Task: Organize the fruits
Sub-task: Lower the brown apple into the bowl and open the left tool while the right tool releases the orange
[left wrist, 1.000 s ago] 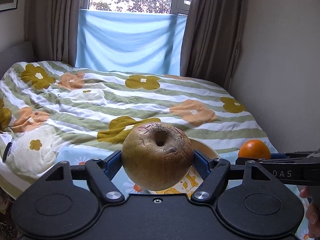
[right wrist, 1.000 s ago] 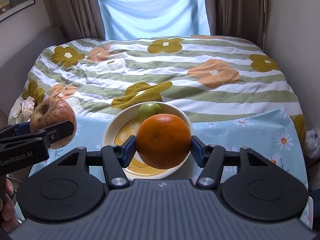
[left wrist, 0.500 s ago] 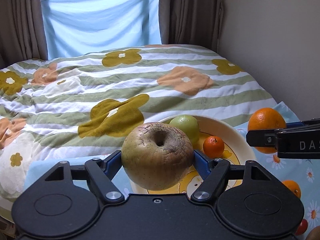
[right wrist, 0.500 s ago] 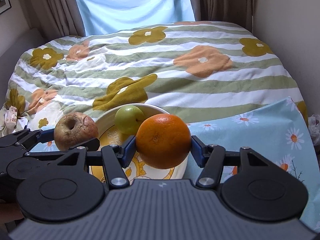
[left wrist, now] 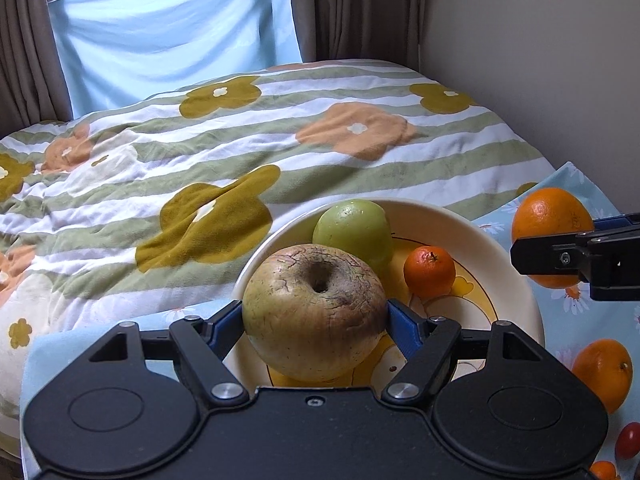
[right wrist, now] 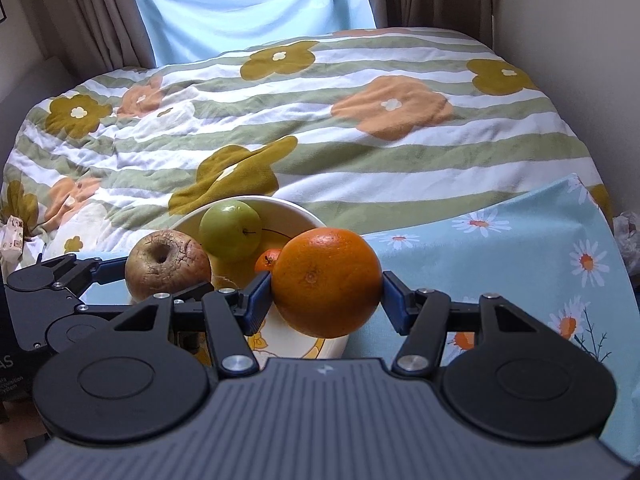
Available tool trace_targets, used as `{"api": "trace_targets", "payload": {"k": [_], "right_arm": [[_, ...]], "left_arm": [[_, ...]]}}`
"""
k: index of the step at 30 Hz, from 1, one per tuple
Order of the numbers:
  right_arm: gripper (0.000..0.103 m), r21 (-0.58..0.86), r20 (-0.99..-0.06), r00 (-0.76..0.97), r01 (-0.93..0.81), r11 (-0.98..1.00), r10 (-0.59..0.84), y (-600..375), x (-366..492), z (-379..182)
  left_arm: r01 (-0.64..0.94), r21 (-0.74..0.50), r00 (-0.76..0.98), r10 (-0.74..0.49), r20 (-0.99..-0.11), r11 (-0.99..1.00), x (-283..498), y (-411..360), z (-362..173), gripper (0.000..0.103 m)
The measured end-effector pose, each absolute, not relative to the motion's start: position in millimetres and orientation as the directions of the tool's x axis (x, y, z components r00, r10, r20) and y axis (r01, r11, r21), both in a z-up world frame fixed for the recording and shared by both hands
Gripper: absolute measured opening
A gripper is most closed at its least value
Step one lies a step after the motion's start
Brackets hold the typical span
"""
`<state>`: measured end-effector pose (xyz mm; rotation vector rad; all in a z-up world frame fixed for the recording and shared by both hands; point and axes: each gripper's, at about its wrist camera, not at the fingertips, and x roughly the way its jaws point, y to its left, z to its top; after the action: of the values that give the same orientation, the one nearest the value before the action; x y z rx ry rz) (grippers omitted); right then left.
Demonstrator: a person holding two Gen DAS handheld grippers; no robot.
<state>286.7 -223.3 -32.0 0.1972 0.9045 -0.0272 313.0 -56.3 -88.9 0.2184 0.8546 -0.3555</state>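
My left gripper (left wrist: 315, 320) is shut on a wrinkled brown apple (left wrist: 314, 318), held over the near left part of a cream bowl (left wrist: 508, 280). Inside the bowl lie a green apple (left wrist: 352, 234) and a small tangerine (left wrist: 429, 271). My right gripper (right wrist: 326, 298) is shut on a large orange (right wrist: 326, 282) at the bowl's (right wrist: 288, 210) right rim. In the right wrist view the brown apple (right wrist: 168, 266), green apple (right wrist: 231, 230) and tangerine (right wrist: 267, 261) show to the left. The held orange (left wrist: 550, 220) also shows at the right of the left wrist view.
The bowl rests on a light blue daisy cloth (right wrist: 520, 248) at the foot of a bed with a striped flower quilt (left wrist: 240, 152). Another orange (left wrist: 602, 374) and small red fruit (left wrist: 628, 444) lie on the cloth at right. A wall runs along the right.
Both grippers came down and closer to the bowl with their fruit. The left one swung right, so the bowl and its fruit now sit right behind the brown apple.
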Motion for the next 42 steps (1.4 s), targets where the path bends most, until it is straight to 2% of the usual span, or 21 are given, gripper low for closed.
{"api": "trace_targets", "payload": {"k": [2, 3, 4, 5, 11, 21, 36, 40, 42], "right_arm": [[0.073, 0.161, -0.781, 0.622, 0.115, 0.980, 0.055, -225.0, 286.1, -31.0], [0.073, 0.163, -0.779, 0.625, 0.120, 0.979, 0.054, -226.1, 285.8, -30.0], [0.073, 0.165, -0.777, 0.627, 0.122, 0.979, 0.053, -226.4, 285.4, -29.2], [0.073, 0.167, -0.776, 0.628, 0.124, 0.978, 0.053, -226.7, 285.1, -28.2], [0.073, 0.176, -0.771, 0.633, 0.113, 0.978, 0.066, -223.9, 285.2, -24.1], [0.073, 0.173, -0.795, 0.597, 0.057, 0.983, 0.105, -202.4, 291.8, -32.0], [0.073, 0.126, -0.835, 0.536, -0.035, 0.991, 0.125, -171.5, 298.6, -71.4], [0.075, 0.119, -0.832, 0.542, -0.035, 0.992, 0.119, -169.6, 298.0, -72.7], [0.081, 0.116, -0.818, 0.563, -0.042, 0.992, 0.119, -169.3, 295.5, -67.0]], "left_arm": [[0.396, 0.047, 0.599, -0.219, -0.770, 0.917, 313.2, -56.7, -89.6, 0.083], [0.399, 0.055, 0.618, -0.224, -0.754, 0.915, 310.6, -55.7, -86.7, 0.088], [0.401, 0.060, 0.635, -0.230, -0.737, 0.914, 308.2, -55.1, -82.6, 0.099], [0.402, 0.057, 0.647, -0.239, -0.724, 0.914, 306.9, -54.9, -78.8, 0.103], [0.387, 0.030, 0.647, -0.248, -0.721, 0.921, 301.1, -42.0, -60.9, 0.103], [0.290, 0.019, 0.676, -0.191, -0.712, 0.957, 279.8, -4.2, -39.8, 0.103], [0.220, -0.015, 0.664, -0.161, -0.730, 0.975, 261.1, 15.6, -42.3, 0.103], [0.210, -0.025, 0.659, -0.160, -0.735, 0.977, 260.2, 18.9, -43.5, 0.103], [0.201, -0.043, 0.650, -0.166, -0.741, 0.979, 259.9, 22.1, -43.7, 0.103]]}}
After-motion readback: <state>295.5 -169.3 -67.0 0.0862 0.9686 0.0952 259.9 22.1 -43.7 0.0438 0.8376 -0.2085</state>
